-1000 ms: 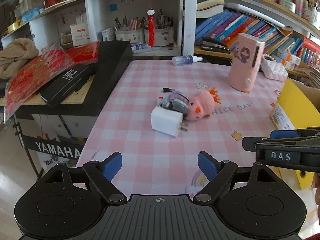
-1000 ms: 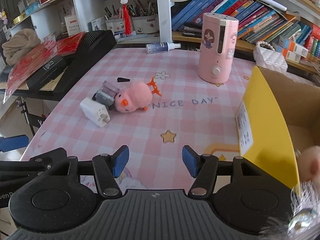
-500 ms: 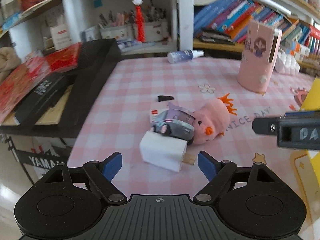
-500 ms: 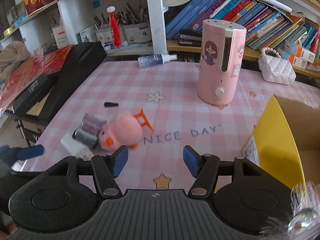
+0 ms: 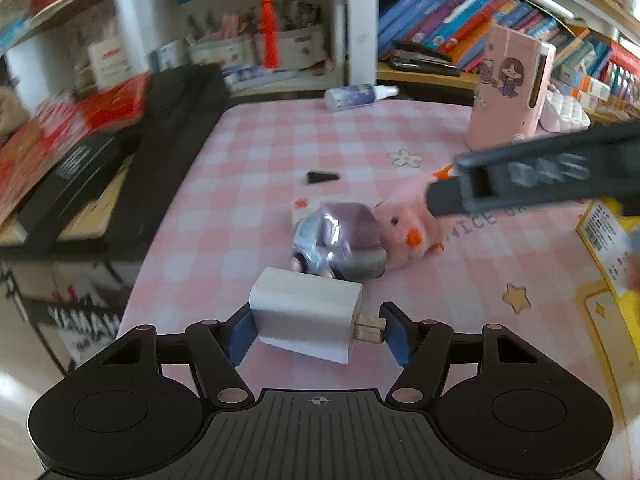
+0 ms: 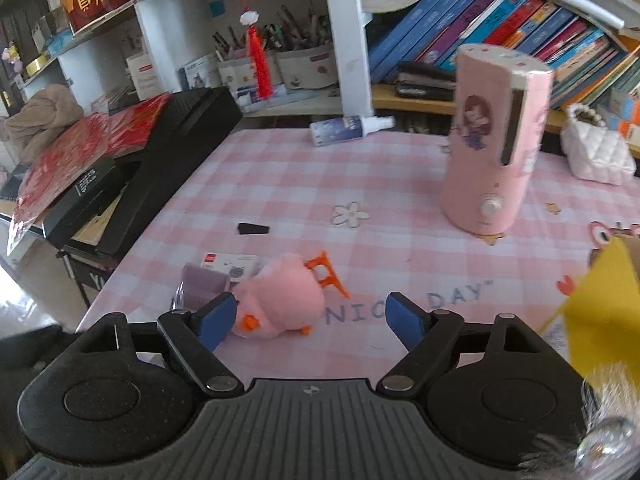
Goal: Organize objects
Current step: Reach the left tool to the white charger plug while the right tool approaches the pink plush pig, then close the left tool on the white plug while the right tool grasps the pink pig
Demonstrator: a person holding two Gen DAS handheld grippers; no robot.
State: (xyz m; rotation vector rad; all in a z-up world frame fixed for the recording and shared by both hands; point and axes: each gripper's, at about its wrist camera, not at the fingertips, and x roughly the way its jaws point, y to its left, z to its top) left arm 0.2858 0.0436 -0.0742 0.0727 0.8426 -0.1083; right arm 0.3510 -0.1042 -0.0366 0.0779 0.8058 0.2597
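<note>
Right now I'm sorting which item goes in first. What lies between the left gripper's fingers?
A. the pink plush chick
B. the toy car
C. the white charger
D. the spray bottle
C: in the left wrist view the white charger lies between the closing blue pads of the left gripper.

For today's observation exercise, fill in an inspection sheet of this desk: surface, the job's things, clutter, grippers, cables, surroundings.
Surface: pink checked tablecloth printed with flowers, stars and lettering.
Job's things: white charger lying flat, prongs to the right; toy car touching the pink plush chick, which lies on its side.
Clutter: small black wedge; spray bottle lying down; upright pink canister; yellow box at the right edge.
Grippers: left gripper closing, charger between its jaws; right gripper opening, chick partly between its jaws.
Cables: nothing seen.
Surroundings: bookshelves, pen pots, red tassel, black keyboard on the left.
</note>
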